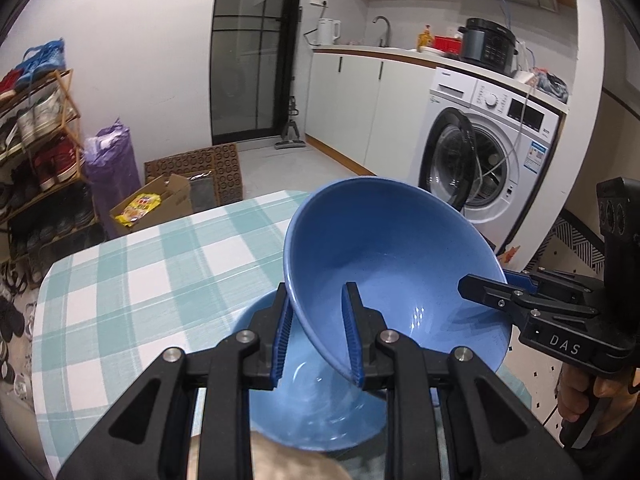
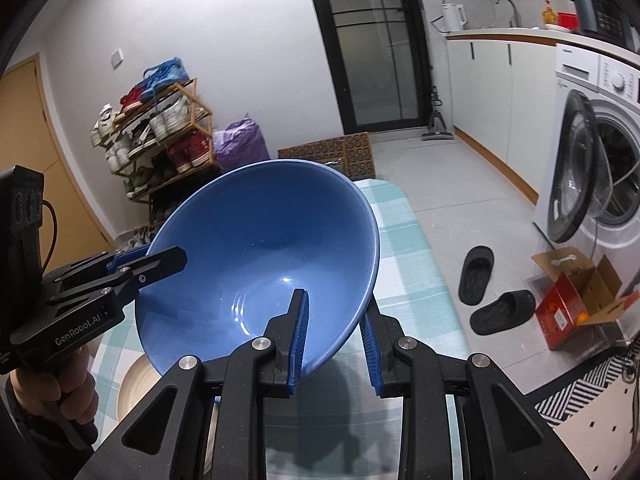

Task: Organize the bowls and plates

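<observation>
Both grippers, left gripper (image 1: 318, 336) and right gripper (image 2: 334, 344), have jaws clamped on opposite rims of a tilted blue bowl (image 1: 384, 264) above a second bowl (image 1: 316, 408) on the checked surface (image 1: 132, 292); looks rigid, glossy, slippery, breakable, so rim grip suits.

two blue bowls: tilted bowl (image 1: 396, 264) (image 2: 260, 256), second bowl (image 1: 312, 400) under it on the table. one beige dish (image 2: 134, 384). two grippers: left gripper (image 1: 316, 336) (image 2: 160, 264), right gripper (image 2: 334, 340) (image 1: 480, 290). one checked tablecloth (image 1: 140, 280) (image 2: 408, 264). one washing machine (image 1: 488, 148) (image 2: 600, 160). two black slippers (image 2: 476, 268). one shoe rack (image 1: 40, 152) (image 2: 160, 136). two open cardboard boxes, box by table (image 1: 160, 204), red box (image 2: 576, 300). one purple bag (image 1: 110, 164) (image 2: 240, 140). one kettle (image 1: 328, 32) (image 2: 454, 16).
</observation>
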Demonstrator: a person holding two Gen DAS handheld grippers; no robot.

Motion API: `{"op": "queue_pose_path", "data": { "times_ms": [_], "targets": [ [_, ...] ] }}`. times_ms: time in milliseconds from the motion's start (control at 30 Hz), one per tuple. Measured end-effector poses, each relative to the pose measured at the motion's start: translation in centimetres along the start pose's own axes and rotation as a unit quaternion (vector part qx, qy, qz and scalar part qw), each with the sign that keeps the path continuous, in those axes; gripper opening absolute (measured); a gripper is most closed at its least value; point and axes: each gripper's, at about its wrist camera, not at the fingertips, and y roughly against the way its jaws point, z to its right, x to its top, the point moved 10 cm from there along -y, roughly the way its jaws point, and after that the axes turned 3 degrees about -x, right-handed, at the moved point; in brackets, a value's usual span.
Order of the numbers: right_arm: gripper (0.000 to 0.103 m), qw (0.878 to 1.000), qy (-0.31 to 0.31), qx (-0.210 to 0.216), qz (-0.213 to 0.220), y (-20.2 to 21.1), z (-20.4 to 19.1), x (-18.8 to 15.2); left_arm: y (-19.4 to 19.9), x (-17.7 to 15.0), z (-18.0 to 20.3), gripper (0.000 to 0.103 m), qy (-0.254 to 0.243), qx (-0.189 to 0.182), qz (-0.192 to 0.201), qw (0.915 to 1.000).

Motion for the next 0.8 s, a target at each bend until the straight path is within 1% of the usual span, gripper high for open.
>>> {"op": "queue_pose_path", "data": {
  "times_ms": [233,367,567,800],
  "targets": [
    [0.026,1.000,0.017,0.016,-0.010,-1.5,-3.9,-0.7,0.9,-1.5,-2.7,0.023,0.021,0.014,-0.001,0.9997],
    [0.026,0.999,0.023,0.019,-0.015,-2.3,-5.1,-1.3,0.9,-2.3,-3.6,0.023,0.030,0.020,-0.004,0.9993],
    [0.026,0.999,0.030,0.021,-0.027,-3.5,-6.2,-2.3,0.3,-3.9,-4.5,0.023,0.038,0.024,-0.019,0.9988],
    [0.026,0.998,0.044,0.010,-0.040,-5.0,-6.0,-3.5,-0.7,-5.6,-5.2,0.023,0.049,0.028,-0.035,0.9978]
  ]
}}
